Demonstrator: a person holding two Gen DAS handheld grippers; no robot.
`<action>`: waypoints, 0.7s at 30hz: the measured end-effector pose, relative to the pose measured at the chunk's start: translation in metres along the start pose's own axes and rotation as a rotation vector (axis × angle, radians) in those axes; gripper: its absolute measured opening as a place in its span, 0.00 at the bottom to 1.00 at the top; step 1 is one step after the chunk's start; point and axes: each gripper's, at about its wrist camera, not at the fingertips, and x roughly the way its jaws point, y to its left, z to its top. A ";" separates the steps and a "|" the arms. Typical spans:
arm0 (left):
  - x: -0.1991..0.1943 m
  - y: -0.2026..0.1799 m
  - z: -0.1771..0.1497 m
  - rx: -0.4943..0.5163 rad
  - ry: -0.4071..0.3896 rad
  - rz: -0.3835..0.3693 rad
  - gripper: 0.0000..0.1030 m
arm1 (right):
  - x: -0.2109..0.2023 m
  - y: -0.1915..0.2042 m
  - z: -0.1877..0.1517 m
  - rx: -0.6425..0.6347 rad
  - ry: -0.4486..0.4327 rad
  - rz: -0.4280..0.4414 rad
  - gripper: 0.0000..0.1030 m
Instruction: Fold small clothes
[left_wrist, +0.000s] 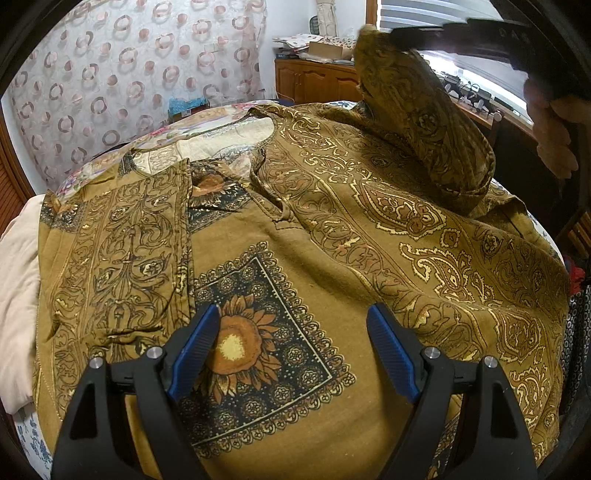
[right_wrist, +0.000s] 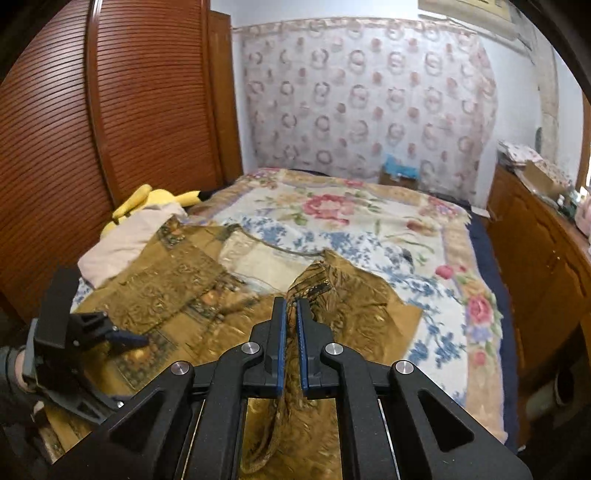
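Right tongs (right_wrist: 291, 306): jaws pressed together on a sleeve (left_wrist: 424, 122) of the mustard paisley shirt (left_wrist: 295, 229), cloth pinched between the blue pads and lifted clear of the bed (right_wrist: 369, 221). Left tongs (left_wrist: 291, 325): jaws wide apart, nothing between them, hovering just above the sunflower panel (left_wrist: 240, 343) near the shirt's lower middle; whether the tips touch the cloth I can't tell. Shirt lies face-up on the floral blanket, neckline (left_wrist: 207, 147) toward the far wall, hem toward me, so its long axis runs away from me. Left-side sleeve (left_wrist: 122, 251) looks already turned in over the body; right-side sleeve is the raised one. Key relation: the shirt's centre line lies to the left of my right tongs, w/ the left tongs sitting about on that line, so the right hand is the nearer and only one holding. I judge the next move as carrying the sleeve leftward across the chest and laying it flat, approx. parallel to the long axis. Risk: cloth bunches if released too high. Pale folded garment (right_wrist: 122, 243) and yellow plush (right_wrist: 155, 199) sit off the shirt's left edge, clear of the path.
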 end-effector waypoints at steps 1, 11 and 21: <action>0.000 0.000 0.000 0.000 0.000 0.000 0.81 | 0.004 0.003 0.004 0.000 0.007 0.010 0.03; 0.000 0.000 0.000 0.000 -0.001 -0.001 0.81 | 0.020 0.017 0.010 -0.016 0.047 0.047 0.28; -0.010 0.016 -0.001 -0.072 -0.038 -0.005 0.81 | 0.025 -0.022 -0.033 0.027 0.131 -0.069 0.42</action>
